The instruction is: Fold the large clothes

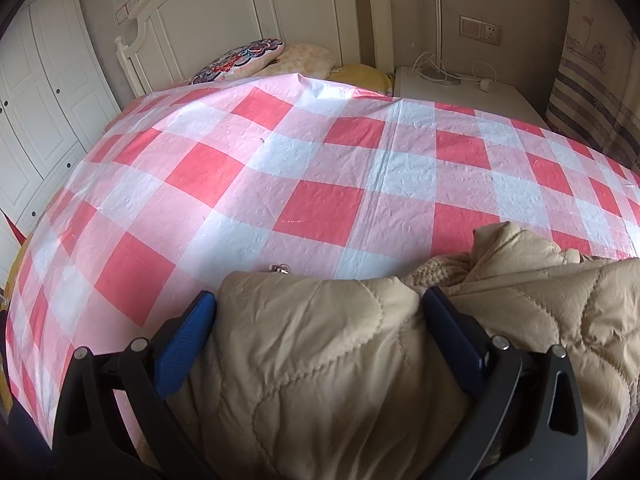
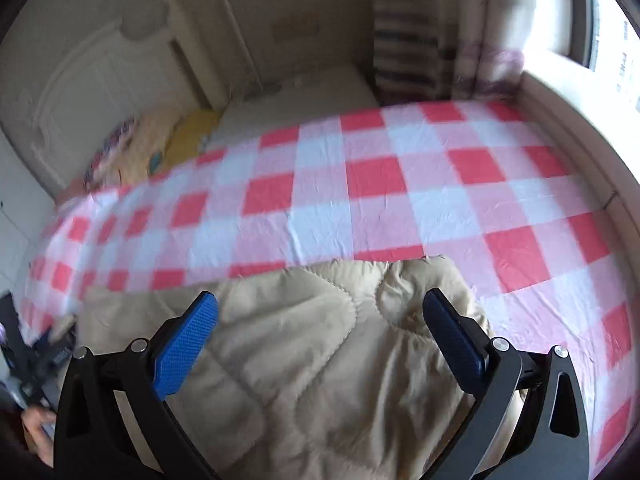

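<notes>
A beige quilted jacket [image 1: 328, 352] lies on the near part of a bed covered by a red, pink and white checked sheet [image 1: 304, 168]. My left gripper [image 1: 320, 300] is open, its blue pads [image 1: 188, 344] spread over the jacket's left part, with a metal zipper pull [image 1: 280, 268] at the jacket's far edge. A fleecy lining [image 1: 436, 268] shows where the jacket bunches to the right. In the right wrist view, blurred by motion, my right gripper [image 2: 320, 300] is open above the jacket [image 2: 304, 360] near its right edge, on the same sheet [image 2: 360, 184].
Pillows [image 1: 240, 60] lie by the white headboard [image 1: 248, 8]. A white bedside cabinet [image 1: 460, 92] with cables stands at the back right, a striped curtain [image 1: 592, 92] beside it. White wardrobe doors [image 1: 44, 92] are on the left. A hand [image 2: 36, 424] shows at the lower left.
</notes>
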